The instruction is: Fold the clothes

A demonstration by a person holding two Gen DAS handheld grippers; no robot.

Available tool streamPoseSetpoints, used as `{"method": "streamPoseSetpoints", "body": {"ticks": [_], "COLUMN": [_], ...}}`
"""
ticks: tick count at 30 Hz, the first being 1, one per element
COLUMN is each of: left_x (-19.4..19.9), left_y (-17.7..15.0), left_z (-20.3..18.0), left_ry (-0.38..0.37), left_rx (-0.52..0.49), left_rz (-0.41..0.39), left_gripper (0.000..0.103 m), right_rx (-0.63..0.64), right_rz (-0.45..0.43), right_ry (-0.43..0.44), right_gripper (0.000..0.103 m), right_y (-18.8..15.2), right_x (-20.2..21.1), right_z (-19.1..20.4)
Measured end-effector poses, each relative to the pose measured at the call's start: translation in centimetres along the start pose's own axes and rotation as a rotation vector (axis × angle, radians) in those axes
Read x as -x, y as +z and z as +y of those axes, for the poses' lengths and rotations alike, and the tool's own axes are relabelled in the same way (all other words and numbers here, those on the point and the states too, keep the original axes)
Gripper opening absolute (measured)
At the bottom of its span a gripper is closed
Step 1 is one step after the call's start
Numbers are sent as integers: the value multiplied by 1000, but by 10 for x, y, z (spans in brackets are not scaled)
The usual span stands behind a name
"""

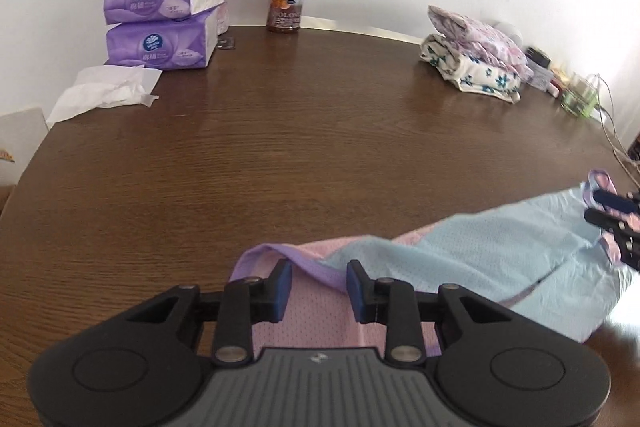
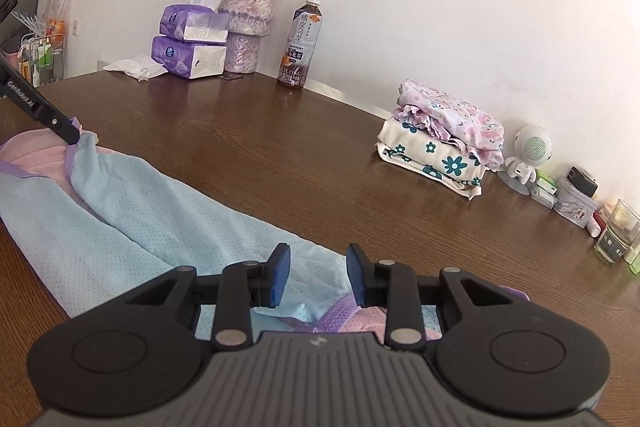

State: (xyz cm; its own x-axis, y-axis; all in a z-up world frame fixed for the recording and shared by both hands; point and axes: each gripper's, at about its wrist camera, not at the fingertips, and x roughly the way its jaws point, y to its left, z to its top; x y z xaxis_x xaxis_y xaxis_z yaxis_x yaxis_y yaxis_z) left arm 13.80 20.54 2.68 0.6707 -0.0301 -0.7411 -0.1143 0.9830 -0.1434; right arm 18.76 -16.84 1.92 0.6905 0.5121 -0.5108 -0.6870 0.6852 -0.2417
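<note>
A mesh garment (image 1: 460, 247) in light blue and pink with purple trim lies stretched along the near side of the brown table (image 1: 280, 147). My left gripper (image 1: 319, 285) is open over its pink end, and a purple trim strip runs between the blue pads. My right gripper (image 2: 319, 275) is open over the other end (image 2: 160, 227), above the blue fabric and a purple hem. In the left wrist view the right gripper (image 1: 608, 211) shows at the far right edge of the garment. In the right wrist view the left gripper (image 2: 60, 123) touches the garment's far left end.
Two purple tissue packs (image 2: 192, 47) with loose tissue (image 2: 136, 67), a flower vase (image 2: 246, 23) and a tea bottle (image 2: 302, 43) stand at the back. A folded stack of floral clothes (image 2: 444, 143) sits at the right, beside a small white figure (image 2: 528, 155), tins and a glass (image 2: 616, 235).
</note>
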Motion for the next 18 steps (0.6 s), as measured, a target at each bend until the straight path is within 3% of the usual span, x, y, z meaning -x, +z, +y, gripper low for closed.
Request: {"method": "streamPoseSetpoints", "body": {"ticks": [1, 2, 10, 18], "left_x": [-1, -2, 9, 13], "left_y": [1, 2, -9, -18], "left_z": [1, 2, 12, 24], "left_ry": [-3, -11, 18, 44], "left_rx": [17, 33, 126, 191], "left_rz": [-7, -18, -132, -154], "left_gripper": [18, 2, 0, 2], "right_rx": [-1, -5, -40, -26], "right_rz": [-3, -4, 24, 42], "right_ry": [-3, -4, -14, -31], "right_gripper": [30, 30, 30, 32], "right_y": [-1, -1, -7, -11], "right_x": [0, 0, -11, -18], "right_z": [0, -1, -8, -4]}}
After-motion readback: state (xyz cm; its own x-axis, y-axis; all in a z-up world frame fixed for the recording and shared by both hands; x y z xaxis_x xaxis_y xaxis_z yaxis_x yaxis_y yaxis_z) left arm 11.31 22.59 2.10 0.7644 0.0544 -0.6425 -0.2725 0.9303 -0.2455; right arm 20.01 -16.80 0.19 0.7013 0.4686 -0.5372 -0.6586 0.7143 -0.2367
